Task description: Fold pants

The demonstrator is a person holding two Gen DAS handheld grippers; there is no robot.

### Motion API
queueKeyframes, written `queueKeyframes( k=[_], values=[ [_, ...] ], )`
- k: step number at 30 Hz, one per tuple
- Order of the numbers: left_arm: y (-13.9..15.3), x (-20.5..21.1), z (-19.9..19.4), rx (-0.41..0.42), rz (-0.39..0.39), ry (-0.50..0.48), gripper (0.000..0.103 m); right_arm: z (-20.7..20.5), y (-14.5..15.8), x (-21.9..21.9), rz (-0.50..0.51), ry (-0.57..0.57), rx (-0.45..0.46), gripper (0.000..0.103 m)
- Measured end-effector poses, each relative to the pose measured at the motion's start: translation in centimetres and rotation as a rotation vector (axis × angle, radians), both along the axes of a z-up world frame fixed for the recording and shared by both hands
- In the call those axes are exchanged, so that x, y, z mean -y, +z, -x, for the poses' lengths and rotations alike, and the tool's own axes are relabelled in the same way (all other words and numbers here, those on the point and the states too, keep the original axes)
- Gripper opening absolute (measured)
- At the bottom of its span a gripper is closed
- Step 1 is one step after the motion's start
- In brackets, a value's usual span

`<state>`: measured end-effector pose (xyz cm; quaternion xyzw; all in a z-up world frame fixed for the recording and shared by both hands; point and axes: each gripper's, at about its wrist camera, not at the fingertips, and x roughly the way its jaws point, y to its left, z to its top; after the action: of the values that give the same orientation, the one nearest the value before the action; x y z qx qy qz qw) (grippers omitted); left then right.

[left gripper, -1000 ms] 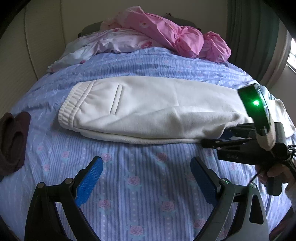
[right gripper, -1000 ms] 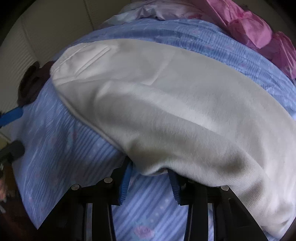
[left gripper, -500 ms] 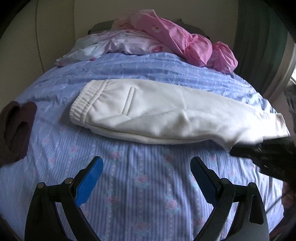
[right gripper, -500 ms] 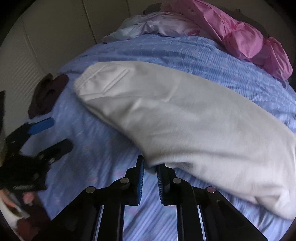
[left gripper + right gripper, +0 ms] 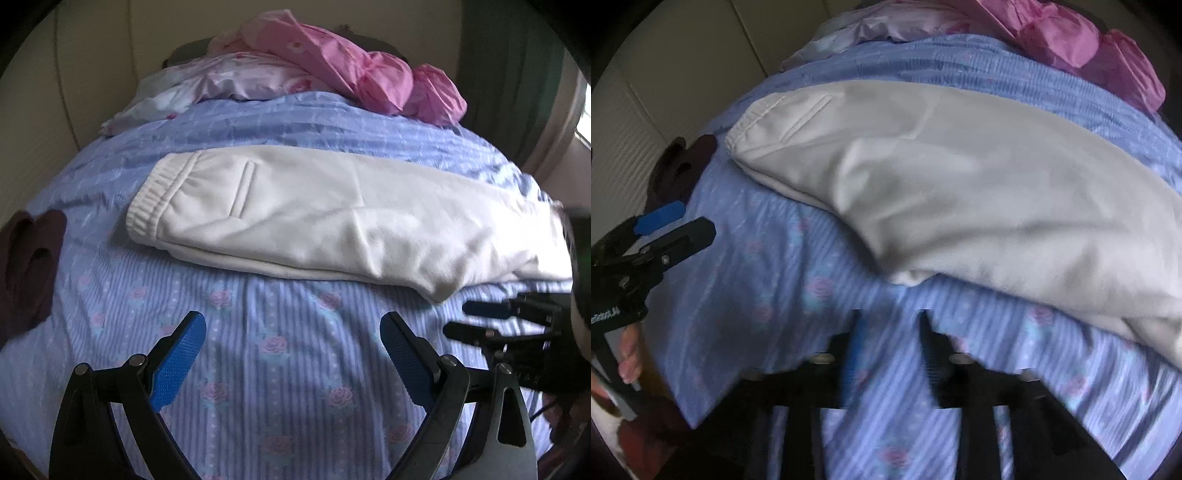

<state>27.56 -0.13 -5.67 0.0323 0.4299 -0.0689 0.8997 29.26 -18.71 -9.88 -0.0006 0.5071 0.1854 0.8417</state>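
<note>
Pants [image 5: 332,218], cream, lie folded lengthwise across the middle of the bed [image 5: 280,350], waistband toward its left edge. Left gripper [image 5: 291,343] hovers wide and empty before their near edge. Right gripper [image 5: 890,332], jaws just reopened, stands narrowly parted, empty, just short of the fold.

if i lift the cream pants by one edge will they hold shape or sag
The cream pants would probably sag: the cloth drapes in soft creases. The thick fleece look suggests some weight. On the striped bedspread they would likely drag rather than slide.
</note>
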Motion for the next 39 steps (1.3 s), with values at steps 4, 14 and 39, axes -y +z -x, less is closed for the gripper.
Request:
queueKeyframes(
  k=[4,14,39],
  values=[
    [-0.1,0.2,0.0,-0.001,-0.011,-0.001,0.097,-0.2,0.8,-1.0,0.012,0.022,0.069,0.04],
    [-0.2,-0.3,-0.2,-0.009,0.003,0.023,0.097,-2.4,0.2,-3.2,0.094,0.002,0.131,0.04],
    [-0.3,-3.0,-0.2,-0.04,0.02,0.127,0.097,-2.4,-1.0,-4.3,0.049,-0.037,-0.014,0.047]
  ],
)
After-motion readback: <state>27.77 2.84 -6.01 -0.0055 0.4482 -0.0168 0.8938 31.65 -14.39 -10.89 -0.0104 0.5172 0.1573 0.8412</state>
